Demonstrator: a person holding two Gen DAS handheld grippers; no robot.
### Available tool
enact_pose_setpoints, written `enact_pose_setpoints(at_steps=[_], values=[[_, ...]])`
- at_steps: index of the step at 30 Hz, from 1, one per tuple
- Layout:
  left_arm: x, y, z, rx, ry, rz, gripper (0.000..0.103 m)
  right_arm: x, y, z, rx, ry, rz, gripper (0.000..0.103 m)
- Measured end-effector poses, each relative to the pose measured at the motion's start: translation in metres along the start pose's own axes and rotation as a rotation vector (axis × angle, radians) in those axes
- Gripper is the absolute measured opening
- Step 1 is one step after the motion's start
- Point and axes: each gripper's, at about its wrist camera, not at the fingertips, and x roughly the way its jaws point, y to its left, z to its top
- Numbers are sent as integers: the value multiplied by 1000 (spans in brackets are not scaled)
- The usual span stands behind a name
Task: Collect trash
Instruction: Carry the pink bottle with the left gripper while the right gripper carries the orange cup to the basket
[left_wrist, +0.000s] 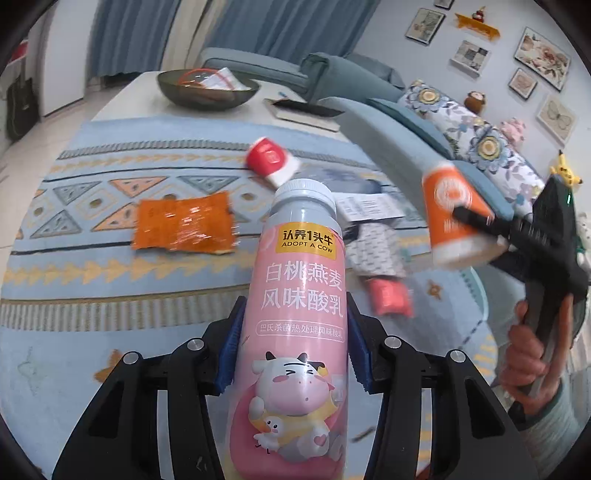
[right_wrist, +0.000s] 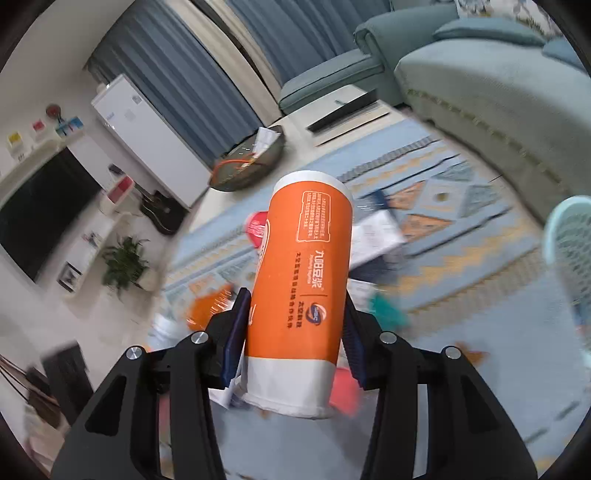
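Left wrist: jaws clamped on pink "ADOPT A COW" bottle (left_wrist: 299, 295); right jaws clamped on orange cup (right_wrist: 299, 295).

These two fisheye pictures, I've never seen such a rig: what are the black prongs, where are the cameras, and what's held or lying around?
No robot arm here: a person carries a two-finger gripper in each hand, each with a camera looking along its fingers. The left wrist view shows the left gripper shut on a pink yogurt drink bottle. The right wrist view shows the right gripper shut on an orange paper cup. On the patterned rug lie a red paper cup, an orange wrapper and other litter. A dark bowl sits on the low table behind.
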Motion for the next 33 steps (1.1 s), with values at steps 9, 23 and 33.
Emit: enact_pose_setpoints(at_steps=[9, 23, 33], values=[[33, -65, -10, 81, 47, -43, 48, -21, -82, -52, 42, 123, -110, 44], [85, -125, -29, 187, 129, -28, 48, -43, -113, -67, 34, 160, -298, 54], [98, -135, -37, 201, 159, -35, 48, -60, -123, -83, 144, 92, -261, 72]])
